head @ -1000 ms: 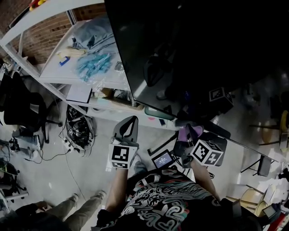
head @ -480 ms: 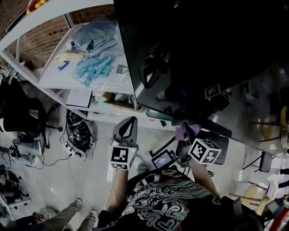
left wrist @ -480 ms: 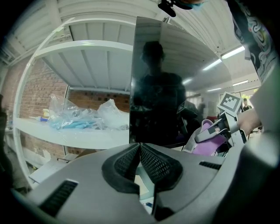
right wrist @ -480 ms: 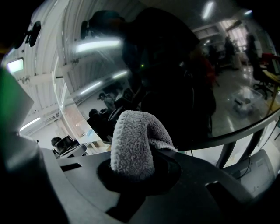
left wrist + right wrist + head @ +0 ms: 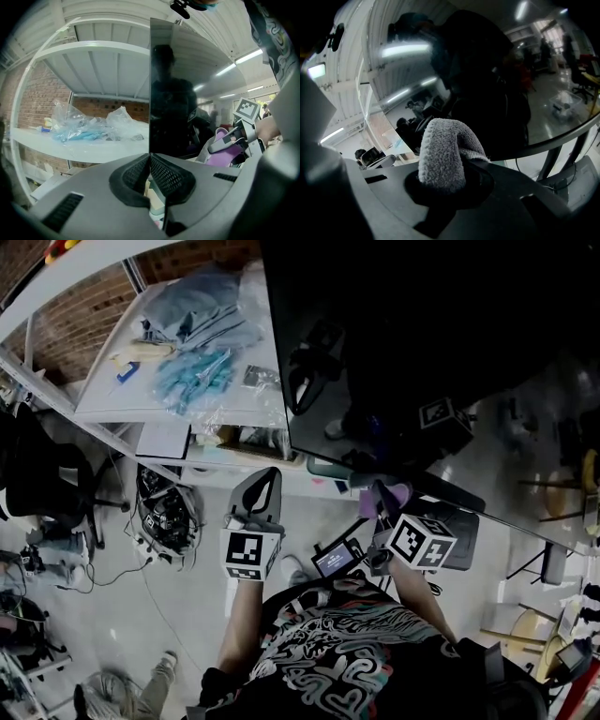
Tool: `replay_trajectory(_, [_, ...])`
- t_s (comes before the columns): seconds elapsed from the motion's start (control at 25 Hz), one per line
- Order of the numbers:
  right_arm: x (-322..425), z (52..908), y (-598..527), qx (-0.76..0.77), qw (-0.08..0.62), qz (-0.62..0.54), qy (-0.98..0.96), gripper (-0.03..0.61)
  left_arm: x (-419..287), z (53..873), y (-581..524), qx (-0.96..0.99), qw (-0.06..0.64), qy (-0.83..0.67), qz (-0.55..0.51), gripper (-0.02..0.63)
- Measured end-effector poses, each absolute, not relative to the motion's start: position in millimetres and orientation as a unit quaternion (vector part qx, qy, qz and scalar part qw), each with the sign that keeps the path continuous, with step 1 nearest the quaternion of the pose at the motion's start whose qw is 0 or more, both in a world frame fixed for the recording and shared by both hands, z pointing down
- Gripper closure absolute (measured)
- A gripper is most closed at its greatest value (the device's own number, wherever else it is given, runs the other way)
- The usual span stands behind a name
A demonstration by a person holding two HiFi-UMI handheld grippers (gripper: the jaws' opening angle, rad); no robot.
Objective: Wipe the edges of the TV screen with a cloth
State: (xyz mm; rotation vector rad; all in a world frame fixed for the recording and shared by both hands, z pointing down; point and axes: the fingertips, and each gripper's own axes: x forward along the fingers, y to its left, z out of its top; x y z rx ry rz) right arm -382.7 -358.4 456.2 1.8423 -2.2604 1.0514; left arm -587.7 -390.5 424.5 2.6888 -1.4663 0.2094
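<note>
**Cloth Clamped in Right Claw, Near the Screen's Lower Edge**

Your right gripper (image 5: 445, 183) is clamped on the cloth (image 5: 442, 152), a folded wad of looped pile standing proud of the jaws. I judge the cloth soft, light and compressible. It will likely drag rather than slide, so keep your hold at the base of the fold and let only the pile meet the glass.

The TV screen (image 5: 487, 70) is glossy and rigid, and probably fragile at its edges, so apply light pressure only. The wad sits near the TV screen's lower edge; contact cannot be confirmed.

Your left gripper (image 5: 150, 174) has its jaws closed together on nothing. It faces the TV screen's side edge and is apart from it.
</note>
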Motion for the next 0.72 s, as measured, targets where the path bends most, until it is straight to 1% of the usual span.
replay_trajectory(0.32, [-403,457,-368,0.593,0.017,0.338,-0.731,0.518,-605,427,-402,0.878,0.034,-0.471,0.078,0.595])
replay_trajectory(0.72, [-419,459,-376,0.596,0.009,0.338,-0.728,0.517,-615,424,-409,0.882,0.026,-0.465,0.064,0.595])
